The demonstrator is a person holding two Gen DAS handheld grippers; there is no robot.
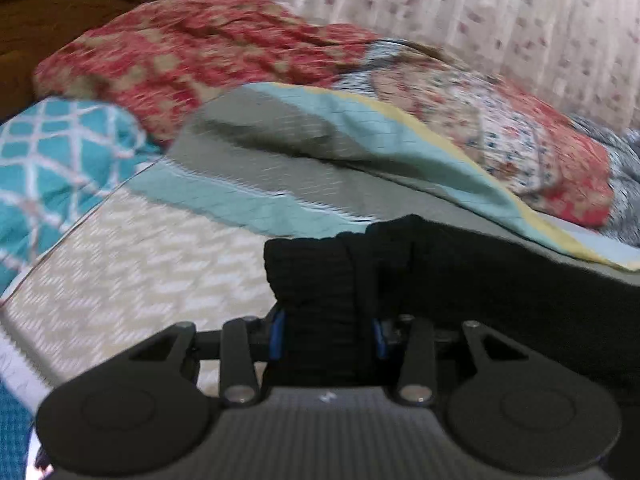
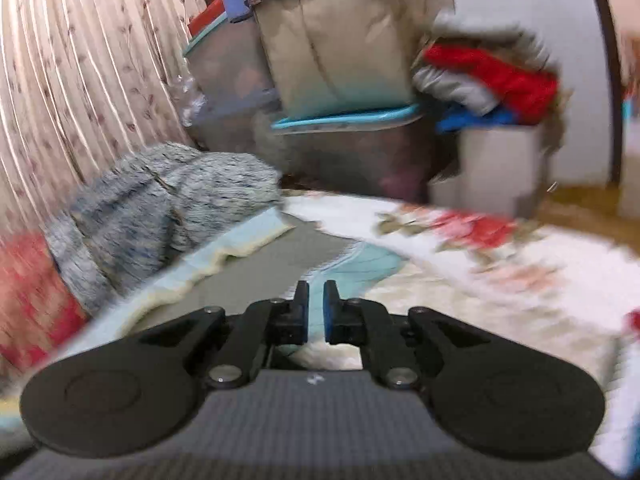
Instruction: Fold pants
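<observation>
Left gripper (image 1: 326, 336) clamps bunched black pants (image 1: 480, 280) above the bed (image 1: 140, 260); right gripper (image 2: 316, 312) nearly closed, empty. One-sided hold risks crooked fold.

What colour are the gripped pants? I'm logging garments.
Black pants, ribbed band; clearest in left wrist view.

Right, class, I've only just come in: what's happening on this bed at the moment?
A person is folding black pants on a bed, with a handheld claw in each hand. The left claw is clamped on a bunched part of the pants, the rest trailing off to the right. The right claw holds nothing, its jaws almost together above the quilt.
</observation>
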